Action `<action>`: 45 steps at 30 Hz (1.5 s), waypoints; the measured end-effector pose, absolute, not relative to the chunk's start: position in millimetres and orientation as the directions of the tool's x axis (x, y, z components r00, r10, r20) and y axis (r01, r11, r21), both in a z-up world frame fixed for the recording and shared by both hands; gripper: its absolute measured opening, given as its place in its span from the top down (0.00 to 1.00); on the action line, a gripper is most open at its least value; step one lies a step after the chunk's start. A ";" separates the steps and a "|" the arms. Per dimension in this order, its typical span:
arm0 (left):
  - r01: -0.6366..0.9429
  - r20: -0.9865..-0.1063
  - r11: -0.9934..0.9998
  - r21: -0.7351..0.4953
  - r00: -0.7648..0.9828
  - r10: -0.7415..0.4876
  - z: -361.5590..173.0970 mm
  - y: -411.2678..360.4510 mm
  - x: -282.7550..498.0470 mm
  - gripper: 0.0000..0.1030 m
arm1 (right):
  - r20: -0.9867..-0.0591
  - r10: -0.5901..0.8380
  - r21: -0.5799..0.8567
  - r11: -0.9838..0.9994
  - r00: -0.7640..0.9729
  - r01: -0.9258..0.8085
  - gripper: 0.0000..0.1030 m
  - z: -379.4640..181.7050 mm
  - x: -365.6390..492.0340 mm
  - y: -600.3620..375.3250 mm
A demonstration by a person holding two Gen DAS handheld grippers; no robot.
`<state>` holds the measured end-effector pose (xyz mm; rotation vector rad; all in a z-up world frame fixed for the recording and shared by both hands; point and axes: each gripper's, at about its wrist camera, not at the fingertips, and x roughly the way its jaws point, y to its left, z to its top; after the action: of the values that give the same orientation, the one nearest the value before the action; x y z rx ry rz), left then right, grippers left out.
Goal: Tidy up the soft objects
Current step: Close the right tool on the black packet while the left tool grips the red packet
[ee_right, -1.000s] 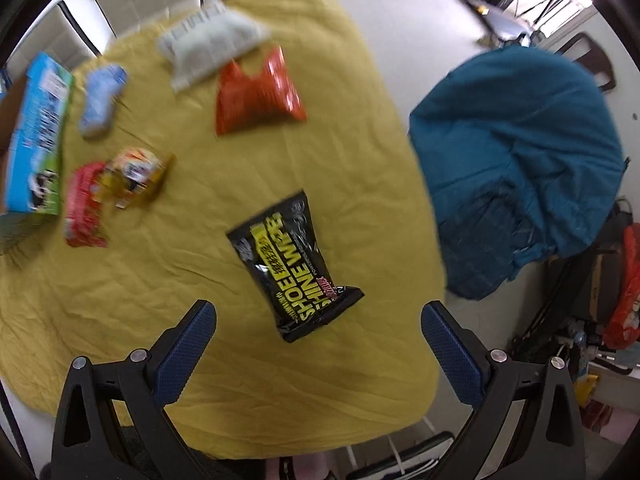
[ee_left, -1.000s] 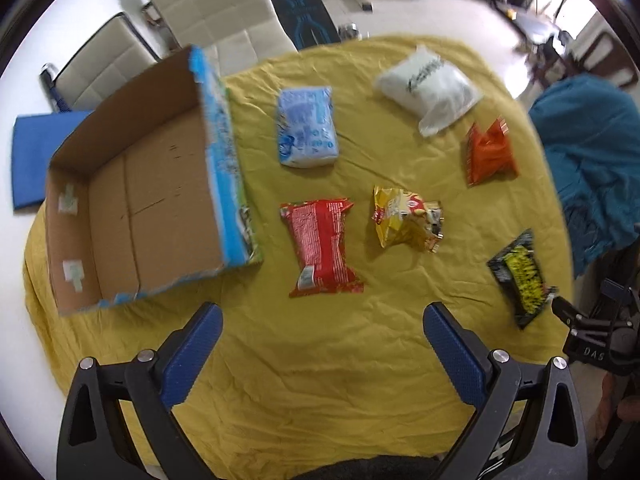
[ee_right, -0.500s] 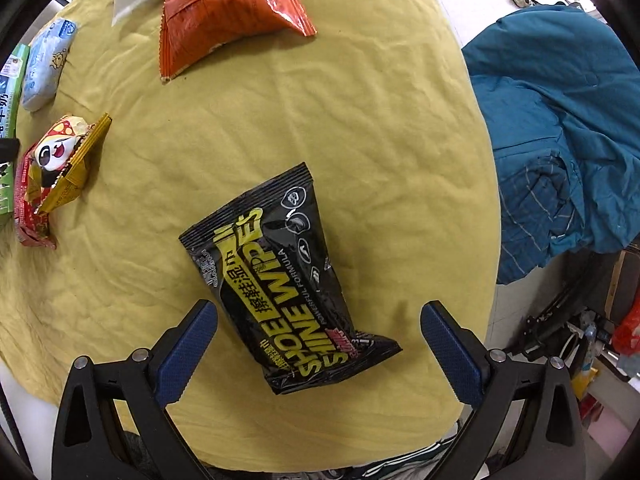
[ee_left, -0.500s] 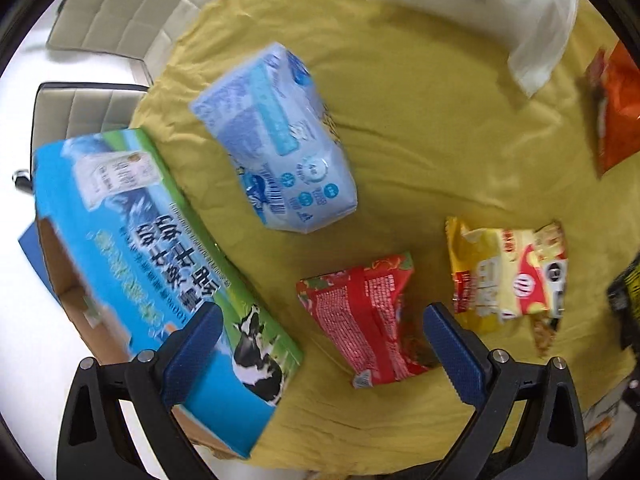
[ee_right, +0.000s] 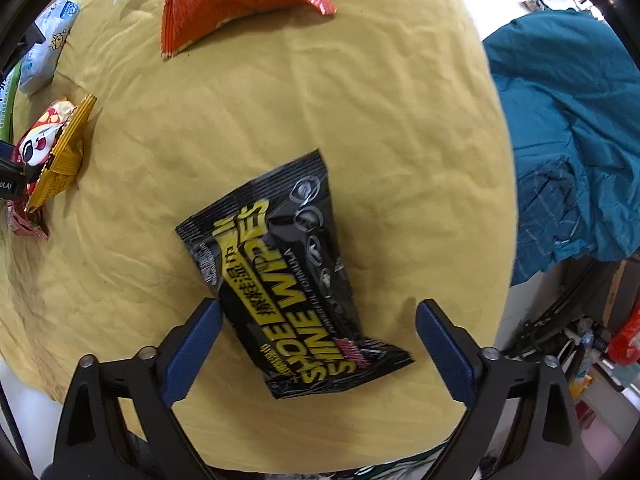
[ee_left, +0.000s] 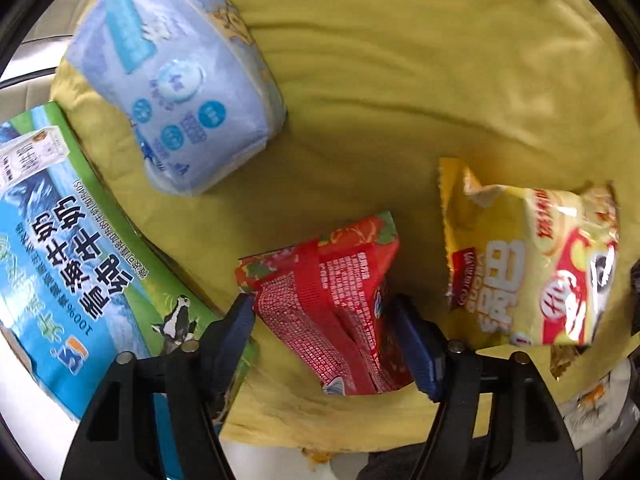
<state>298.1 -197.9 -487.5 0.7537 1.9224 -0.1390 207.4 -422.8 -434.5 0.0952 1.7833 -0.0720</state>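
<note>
Your left tongs (ee_left: 322, 312) are pinching the red snack packet (ee_left: 332, 312) near the surface's (ee_right: 320, 100) edge; your right tongs (ee_right: 318, 320), spread wide, are straddling the black "SHOE SHINE WIPES" pack (ee_right: 288, 276), lying lengthwise between them.

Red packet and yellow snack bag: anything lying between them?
No: in the left wrist view only bare yellow cloth separates the red packet from the yellow snack bag.

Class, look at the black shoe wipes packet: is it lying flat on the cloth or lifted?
Lying flat: the shoe wipes packet rests on the yellow cloth, between the open right gripper.
</note>
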 end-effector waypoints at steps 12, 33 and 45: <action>0.368 -0.952 0.928 0.063 -0.258 0.167 -459.2 -182.7 257.1 0.40 | -0.965 0.131 0.076 0.970 -0.229 0.232 0.39 -443.6 186.1 -423.4; 0.210 -0.996 0.977 0.029 -0.078 0.046 -438.3 -112.4 179.4 0.58 | -0.984 0.097 0.053 0.961 -0.150 0.270 0.51 -404.1 150.7 -397.8; 0.202 -0.991 0.978 0.042 0.135 0.015 -307.6 -155.3 137.0 0.58 | -0.987 0.161 0.159 0.967 0.004 0.199 0.52 -383.1 139.2 -382.0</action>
<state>137.0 -155.3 -307.6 0.1812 1.4314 -0.1372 139.2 -382.0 -383.1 0.2850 1.5733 -0.0304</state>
